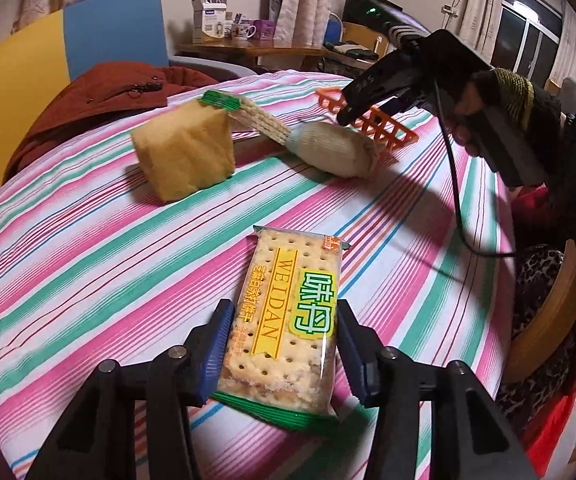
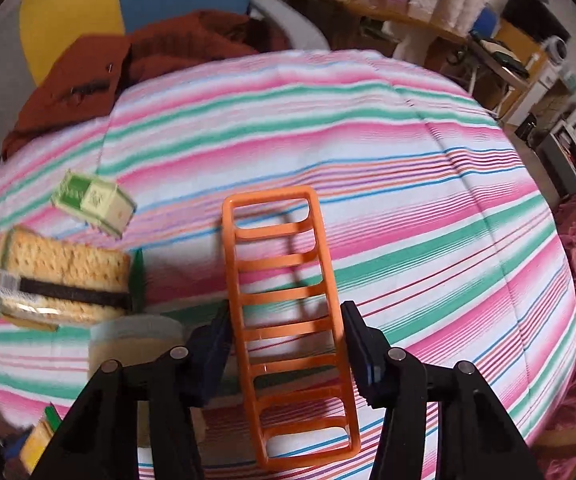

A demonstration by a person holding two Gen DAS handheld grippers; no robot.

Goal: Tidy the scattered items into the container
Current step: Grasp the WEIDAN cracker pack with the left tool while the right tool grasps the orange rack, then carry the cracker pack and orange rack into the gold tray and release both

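The cracker packet (image 1: 284,320) is clamped between the left tool's (image 1: 284,344) pads. The orange basket (image 2: 291,320) is bracketed by the right tool (image 2: 288,344), contact unclear.

Glossy plastic wrapper on the cracker pack (image 1: 284,320), light glinting off it; matt striped cloth (image 1: 88,248) covers the desk; the orange basket (image 2: 288,320) shines as smooth hard plastic; the rolled sock (image 1: 335,152) looks soft knitted, ribbed and dull
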